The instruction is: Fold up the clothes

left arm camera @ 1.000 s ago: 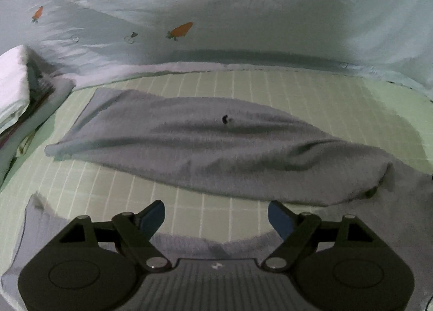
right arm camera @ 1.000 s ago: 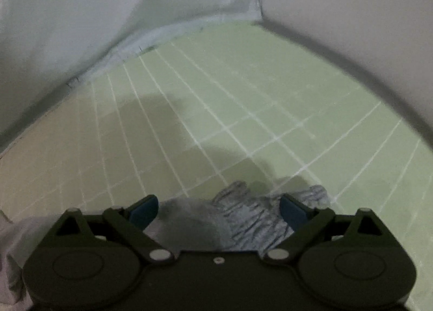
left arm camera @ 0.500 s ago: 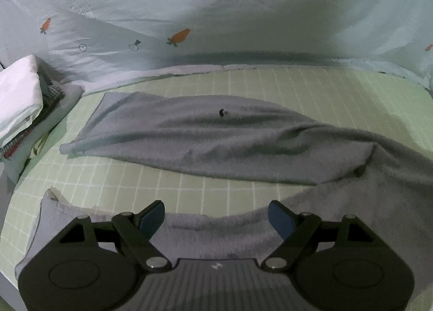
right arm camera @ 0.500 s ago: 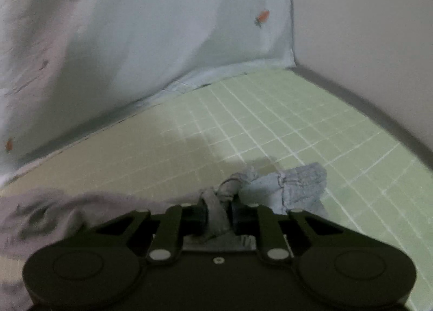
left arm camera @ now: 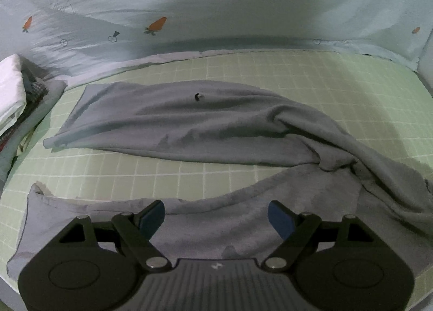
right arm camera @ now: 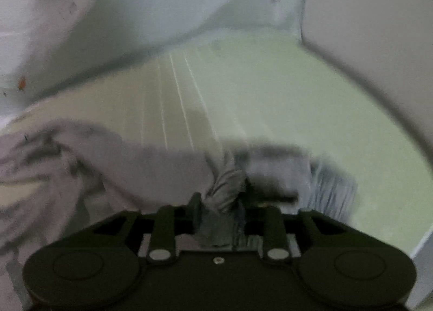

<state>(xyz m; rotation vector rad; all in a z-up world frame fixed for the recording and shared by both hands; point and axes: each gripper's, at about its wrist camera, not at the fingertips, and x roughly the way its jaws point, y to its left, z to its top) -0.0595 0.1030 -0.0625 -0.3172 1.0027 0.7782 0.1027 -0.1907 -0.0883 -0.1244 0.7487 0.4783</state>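
Currently we have the grey garment (left arm camera: 205, 127), apparently a pair of soft trousers, spread on the green checked mat (left arm camera: 189, 173): one leg lies across the centre of the left wrist view, the other runs along the lower part of that frame, and the two join at the right edge. The left gripper (left arm camera: 216, 216) hangs over the near leg with its jaws wide and nothing between the pads. In the right wrist view, which is blurred, the right gripper (right arm camera: 219, 202) has a bunched fold of the same cloth, near its ribbed band (right arm camera: 333, 189), between its narrow jaws; these have just been opening a little, yet the fabric appears still pinched. A stack of folded laundry (left arm camera: 10, 97) sits at the left edge, beside the carrot-print sheet (left arm camera: 162, 0) that backs the mat.

Our reading: we are drawing the waist end taut before laying one leg over the other. To do it well, we keep the pinch firm, pull level and slowly so the ridge at the crotch flattens, and bring the left gripper onto the near hem to match the edges. Risk: a slackening pinch drops the cloth mid-pull.
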